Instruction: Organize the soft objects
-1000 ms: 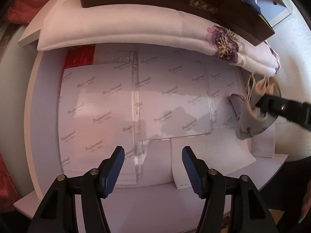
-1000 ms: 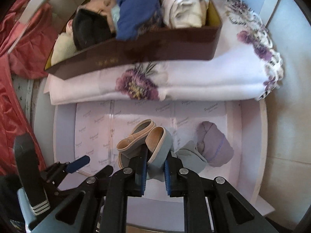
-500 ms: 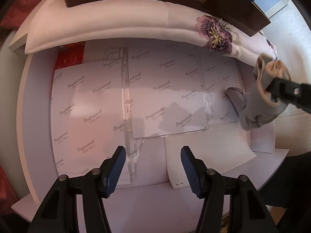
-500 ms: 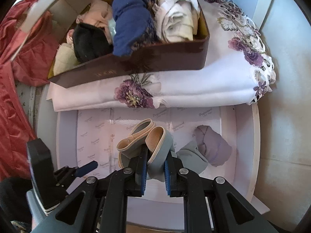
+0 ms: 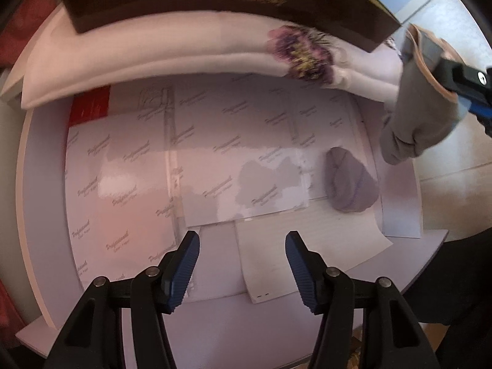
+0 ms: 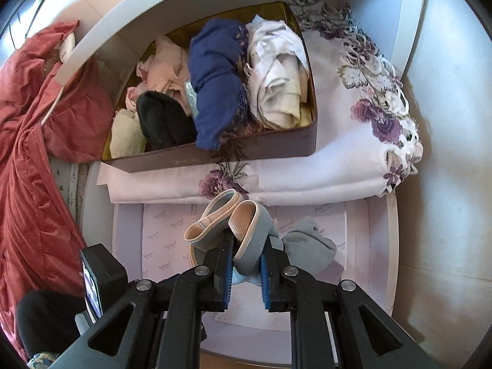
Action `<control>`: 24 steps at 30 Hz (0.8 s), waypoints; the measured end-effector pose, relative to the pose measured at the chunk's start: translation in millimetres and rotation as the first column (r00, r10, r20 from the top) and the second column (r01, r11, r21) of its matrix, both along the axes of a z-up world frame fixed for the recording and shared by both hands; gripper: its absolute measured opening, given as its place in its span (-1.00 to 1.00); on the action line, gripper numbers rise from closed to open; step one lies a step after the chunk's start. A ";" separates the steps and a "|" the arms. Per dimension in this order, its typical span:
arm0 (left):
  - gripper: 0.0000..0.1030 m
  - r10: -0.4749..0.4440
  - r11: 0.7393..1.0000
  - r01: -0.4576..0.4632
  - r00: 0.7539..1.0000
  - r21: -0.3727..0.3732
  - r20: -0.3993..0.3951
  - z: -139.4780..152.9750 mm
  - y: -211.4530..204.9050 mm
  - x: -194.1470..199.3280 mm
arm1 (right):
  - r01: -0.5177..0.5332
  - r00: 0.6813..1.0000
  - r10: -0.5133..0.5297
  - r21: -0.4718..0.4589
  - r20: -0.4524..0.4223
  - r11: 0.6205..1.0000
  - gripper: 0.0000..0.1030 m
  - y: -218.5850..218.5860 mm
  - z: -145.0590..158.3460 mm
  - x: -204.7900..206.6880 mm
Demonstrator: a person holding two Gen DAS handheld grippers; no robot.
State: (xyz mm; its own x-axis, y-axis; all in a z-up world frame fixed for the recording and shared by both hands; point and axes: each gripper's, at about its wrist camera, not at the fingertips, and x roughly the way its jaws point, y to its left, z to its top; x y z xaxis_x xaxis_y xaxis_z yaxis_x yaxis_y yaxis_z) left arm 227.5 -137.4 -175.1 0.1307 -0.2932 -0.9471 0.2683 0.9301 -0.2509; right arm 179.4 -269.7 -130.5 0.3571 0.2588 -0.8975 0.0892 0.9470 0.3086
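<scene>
While the right gripper (image 6: 245,272) keeps its jaws clamped on a grey garment with a beige elastic band (image 6: 243,233), lifted clear of the shelf (image 6: 390,246), only the right wrist view looks into the brown box (image 6: 215,155) at the far side: a navy cloth (image 6: 215,83), a white cloth (image 6: 276,83), pink and black pieces. The box sits on a folded white cloth embroidered with purple flowers (image 6: 347,153). The left wrist view alone shows the left gripper (image 5: 243,269), jaws wide with nothing between them, above printed paper sheets (image 5: 215,160), and a small lilac bundle (image 5: 350,184) lying near right. There the box's contents are cut off, and motion blur smears its gold lettering.
</scene>
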 end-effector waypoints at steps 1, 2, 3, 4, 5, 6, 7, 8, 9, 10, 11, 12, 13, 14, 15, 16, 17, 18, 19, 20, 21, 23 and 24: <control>0.15 -0.005 1.000 0.005 1.000 -0.012 0.002 1.7 -3.6 0.1 | 0.002 1.000 -0.002 -0.004 0.010 1.000 -0.72 -0.1 1.8 -0.1; 0.15 -0.008 1.000 0.008 1.000 -0.019 0.001 2.7 -6.9 -0.6 | 0.005 1.000 -0.005 -0.009 0.019 1.000 -0.72 1.2 1.7 0.2; 0.15 -0.012 1.000 0.012 1.000 -0.023 0.001 3.2 -9.1 -0.6 | 0.009 1.000 -0.009 -0.010 0.030 1.000 -0.72 1.1 3.5 1.1; 0.15 -0.017 1.000 0.017 1.000 -0.024 0.003 3.5 -11.3 -0.9 | 0.015 0.999 -0.014 -0.008 0.040 1.000 -0.72 1.0 4.2 1.6; 0.15 -0.024 0.999 0.024 1.000 -0.022 0.005 3.6 -14.7 -1.9 | 0.020 0.999 -0.019 -0.008 0.046 1.000 -0.72 -0.3 5.0 1.9; 0.15 -0.028 0.999 0.028 1.000 -0.022 0.001 3.3 -17.7 -1.9 | 0.026 0.998 -0.025 -0.011 0.052 1.000 -0.72 -1.7 5.1 2.2; 0.15 -0.031 0.999 0.031 1.000 -0.023 -0.003 2.7 -20.1 -2.6 | 0.032 0.998 -0.031 -0.011 0.054 0.999 -0.72 -1.5 4.0 3.6; 0.15 -0.034 0.999 0.034 0.999 -0.022 -0.005 2.1 -22.0 -3.4 | 0.038 0.998 -0.038 -0.008 0.054 0.999 -0.72 -3.2 3.2 3.6; 0.15 -0.038 0.999 0.038 0.999 -0.019 -0.007 1.0 -24.2 -4.3 | 0.044 0.998 -0.044 -0.004 0.054 0.999 -0.72 -4.7 2.0 3.4; 0.15 -0.041 0.999 0.041 0.999 -0.015 -0.009 -0.6 -26.7 -5.0 | 0.049 0.997 -0.049 -0.003 0.056 0.999 -0.72 -5.8 1.1 3.2; 0.14 -0.038 0.999 0.038 0.999 -0.015 -0.017 -3.0 -26.9 -4.4 | 0.052 0.997 -0.052 -0.005 0.058 0.999 -0.72 -6.2 0.6 3.3; 0.15 -0.035 0.999 0.034 0.999 -0.020 -0.023 -3.9 -27.4 -4.1 | 0.055 0.997 -0.055 -0.003 0.060 0.998 -0.72 -6.2 0.2 3.6; 0.15 -0.029 0.999 0.028 0.999 -0.026 -0.029 -5.3 -27.9 -3.5 | 0.056 0.996 -0.056 0.004 0.065 0.998 -0.72 -6.8 0.6 3.1; 0.15 -0.026 0.999 0.025 0.999 -0.027 -0.035 -6.1 -29.4 -3.0 | 0.053 0.996 -0.054 0.008 0.072 0.999 -0.72 -6.4 1.5 3.2; 0.15 -0.025 0.999 0.024 0.999 -0.030 -0.037 -6.3 -32.0 -2.3 | 0.052 0.995 -0.052 0.007 0.082 0.999 -0.72 -6.5 3.4 2.6; 0.15 -0.028 0.999 0.026 0.999 -0.034 -0.038 -5.8 -36.1 -1.7 | 0.054 0.994 -0.054 0.005 0.092 0.999 -0.72 -7.3 5.4 2.0; 0.15 -0.029 0.999 0.027 0.999 -0.038 -0.039 -5.8 -39.2 -1.0 | 0.057 0.993 -0.057 0.009 0.101 0.998 -0.72 -7.9 7.0 2.1; 0.15 -0.029 0.999 0.027 0.999 -0.046 -0.040 -5.2 -43.6 -0.5 | 0.062 0.992 -0.064 0.021 0.112 0.998 -0.72 -9.6 9.6 1.5; 0.15 -0.028 0.998 0.025 0.999 -0.053 -0.044 -4.7 -47.9 0.7 | 0.065 0.990 -0.068 0.026 0.120 0.998 -0.72 -10.8 11.3 1.0; 0.15 -0.025 0.998 0.022 0.998 -0.066 -0.053 -4.4 -54.3 2.9 | 0.067 0.989 -0.069 0.024 0.134 0.997 -0.72 -11.8 13.2 0.8; 0.15 -0.024 0.997 0.019 0.998 -0.076 -0.062 -4.9 -58.9 4.0 | 0.072 0.987 -0.075 0.025 0.141 0.997 -0.72 -13.1 15.1 0.2; 0.15 -0.023 0.995 0.016 0.997 -0.095 -0.078 -5.4 -70.9 8.0 | 0.081 0.986 -0.086 0.038 0.146 0.996 -0.72 -15.6 16.2 0.0; 0.15 -0.026 0.995 0.017 0.996 -0.100 -0.084 -6.0 -76.0 9.9 | 0.086 0.985 -0.091 0.041 0.143 0.995 -0.72 -16.7 15.4 0.2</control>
